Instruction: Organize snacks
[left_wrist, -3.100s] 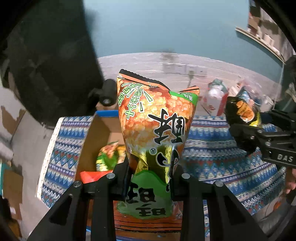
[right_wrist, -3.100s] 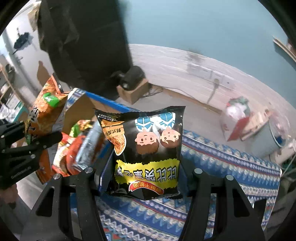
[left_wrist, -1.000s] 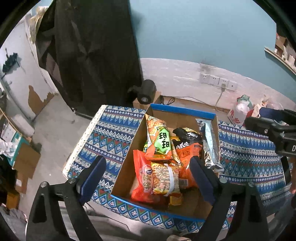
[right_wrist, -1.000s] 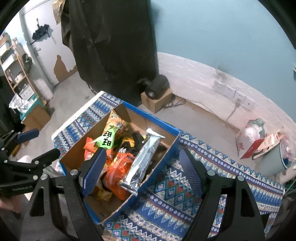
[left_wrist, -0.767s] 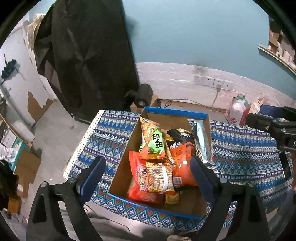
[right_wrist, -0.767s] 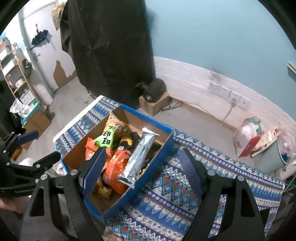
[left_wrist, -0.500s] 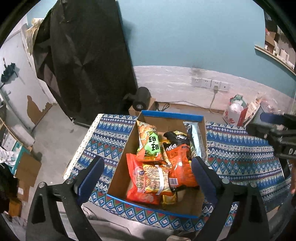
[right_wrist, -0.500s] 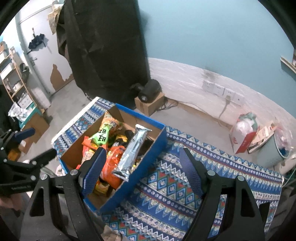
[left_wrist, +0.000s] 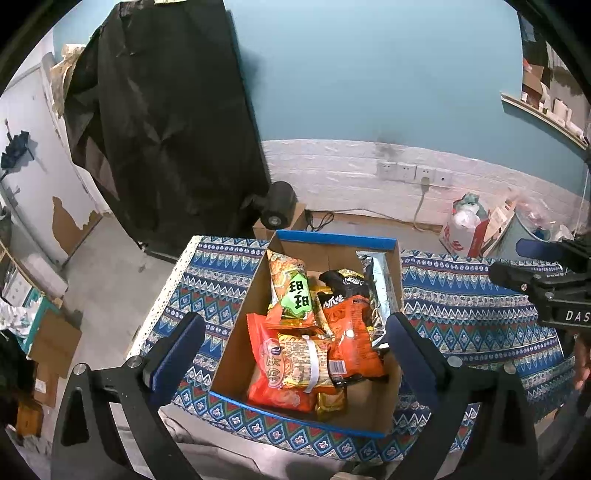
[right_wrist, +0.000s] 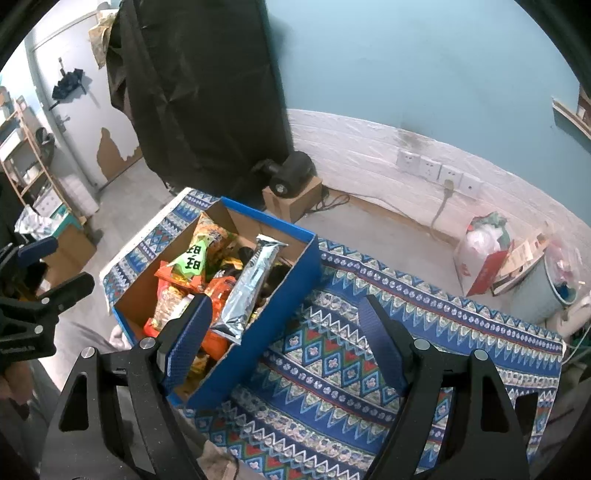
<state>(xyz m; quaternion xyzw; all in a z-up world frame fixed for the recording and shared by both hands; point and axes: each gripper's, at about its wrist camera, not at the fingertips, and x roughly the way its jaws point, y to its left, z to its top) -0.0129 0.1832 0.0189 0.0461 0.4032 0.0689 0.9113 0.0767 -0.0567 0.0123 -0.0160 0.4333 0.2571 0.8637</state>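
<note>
A blue-edged cardboard box (left_wrist: 334, 241) (right_wrist: 291, 280) stands on a blue patterned tablecloth (left_wrist: 465, 295) (right_wrist: 369, 332). It holds several snack bags: an orange-and-green bag (left_wrist: 290, 291) (right_wrist: 192, 258), a black bag (left_wrist: 345, 282), orange-red bags (left_wrist: 351, 332) and a silver pack (right_wrist: 251, 284) leaning on its right wall. My left gripper (left_wrist: 291, 350) is open and empty, high above the box. My right gripper (right_wrist: 284, 332) is open and empty, above the box's right side. It also shows at the right edge of the left wrist view (left_wrist: 546, 291).
A black cloth-covered stand (left_wrist: 166, 122) and a small black device on a carton (left_wrist: 277, 210) are behind the table. A red-and-white bag (right_wrist: 484, 247) and a bin (right_wrist: 550, 284) sit on the floor by the white wall with sockets. Cardboard boxes (left_wrist: 51, 350) lie left.
Three seconds ago each gripper held a snack bag; both bags now lie in the box. Over the last second both open grippers have risen and drawn back from the box.
</note>
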